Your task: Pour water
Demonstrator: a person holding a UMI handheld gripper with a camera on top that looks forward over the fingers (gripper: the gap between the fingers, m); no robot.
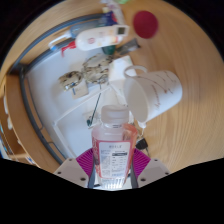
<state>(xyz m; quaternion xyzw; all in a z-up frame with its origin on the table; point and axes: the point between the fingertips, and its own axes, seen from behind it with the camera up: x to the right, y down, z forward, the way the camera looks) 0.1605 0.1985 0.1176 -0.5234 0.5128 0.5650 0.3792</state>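
My gripper (112, 165) is shut on a clear plastic bottle (113, 140) of pink liquid with a white cap and a white printed label. The magenta pads (85, 160) press on both sides of the bottle, which stands upright between the fingers. Just beyond the bottle, a little to the right, a clear plastic cup (153, 95) lies tilted on its side, its open mouth facing toward the bottle. It rests where the wooden table (190, 130) meets a white tray (60, 110).
The white tray holds metal clips or fittings (85, 75) beyond the bottle. A white device with a red mark (100, 37) and a red round lid (146, 24) lie farther off on the table.
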